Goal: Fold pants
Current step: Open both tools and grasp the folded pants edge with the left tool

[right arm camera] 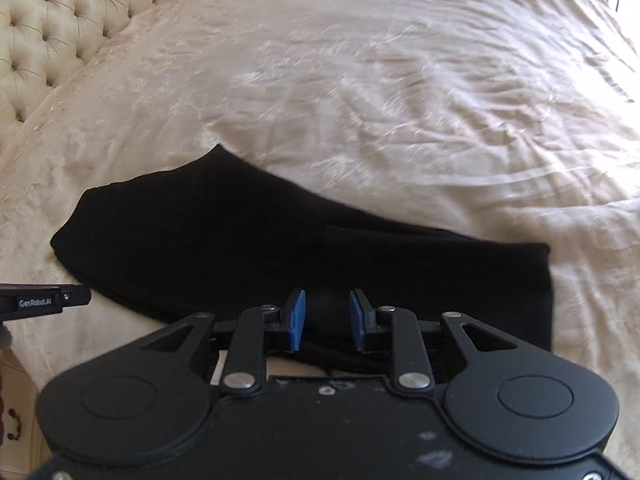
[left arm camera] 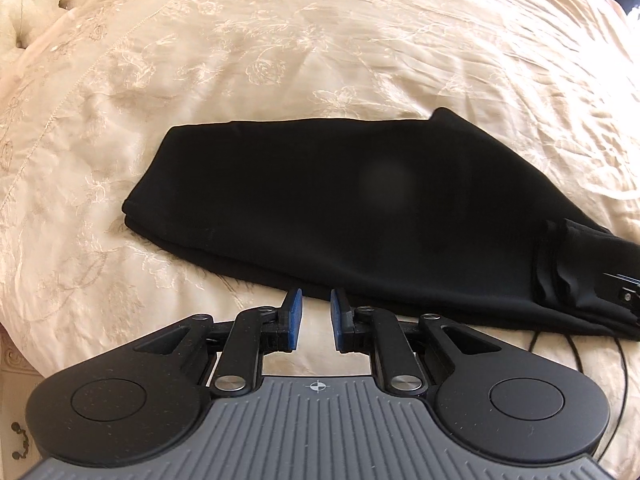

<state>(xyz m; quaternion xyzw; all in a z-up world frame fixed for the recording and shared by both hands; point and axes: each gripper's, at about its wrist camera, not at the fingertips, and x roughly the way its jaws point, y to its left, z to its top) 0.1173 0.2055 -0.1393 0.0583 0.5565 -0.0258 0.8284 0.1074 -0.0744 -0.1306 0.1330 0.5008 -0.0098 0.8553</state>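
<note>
The pants (left arm camera: 340,208) are seen folded once on the bed (left arm camera: 280,60), at twelve o'clock of both claws. The left claw (left arm camera: 316,314) and right claw (right arm camera: 327,318) are held apart, empty. A further fold is judged next, calling for a grip on one end.

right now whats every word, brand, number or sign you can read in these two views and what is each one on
"GenRobot.AI", white letters on the black body of the left claw, seen at the left edge of the right wrist view.
A crosshair target mark, no letters, on the grey ribbed plate behind the left claw's fingers.
Nothing readable on the black pants or the cream bedspread.
</note>
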